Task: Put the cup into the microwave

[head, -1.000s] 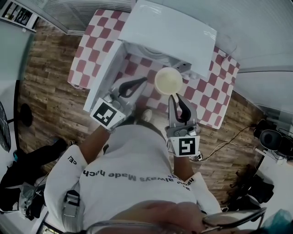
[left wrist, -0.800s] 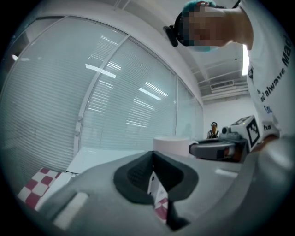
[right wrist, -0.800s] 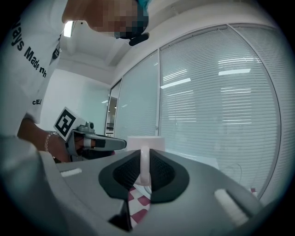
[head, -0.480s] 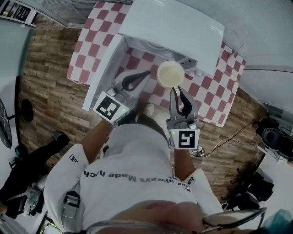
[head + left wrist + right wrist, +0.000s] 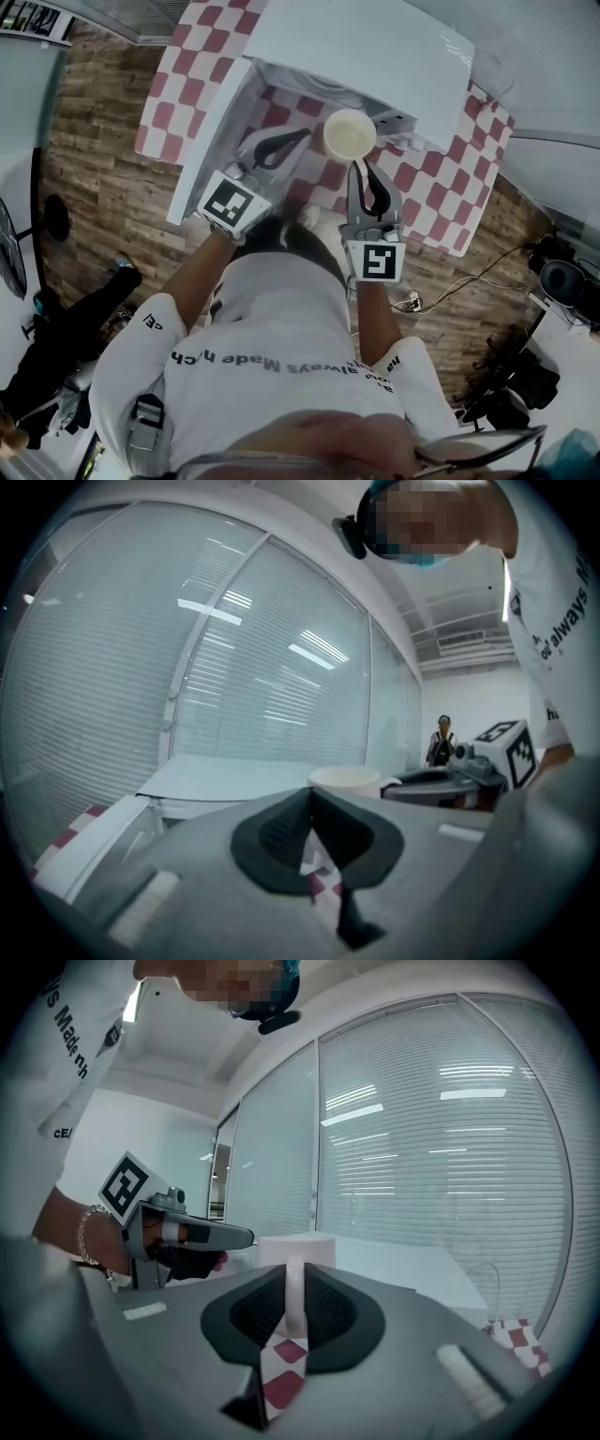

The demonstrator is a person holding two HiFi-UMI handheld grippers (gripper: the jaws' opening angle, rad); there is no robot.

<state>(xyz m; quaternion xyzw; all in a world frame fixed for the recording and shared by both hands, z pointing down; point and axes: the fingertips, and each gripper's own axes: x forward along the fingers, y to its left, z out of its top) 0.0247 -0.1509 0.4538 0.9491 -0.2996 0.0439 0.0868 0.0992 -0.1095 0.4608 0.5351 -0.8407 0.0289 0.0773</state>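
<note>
The right gripper (image 5: pixel 359 169) is clamped narrow on the handle (image 5: pixel 293 1299) of the white cup (image 5: pixel 350 134), which stands upright with its mouth up, carried straight ahead of the jaws. The handle points back toward the person, so cup and gripper share one line, and that line runs at the front of the white microwave (image 5: pixel 375 47). From the head view the cup's rim sits just at the front edge of the microwave's top, so the chamber lies directly beyond it; the coming move looks like a plain push forward along the gripper's own axis, kept level.

The microwave door (image 5: pixel 211 141) stands swung open on the left, and the left gripper (image 5: pixel 298 138) hangs beside it, left of the cup and near it, jaws closed together with nothing between them.

The head view hides the chamber under the microwave's top, so I cannot tell whether the cup has crossed the opening. The right gripper view alone shows the pads (image 5: pixel 323 1302) pinching the handle; the left gripper view shows the cup from the side — upright, and level with the right gripper behind it — above the red-and-white checked cloth (image 5: pixel 450 197)
</note>
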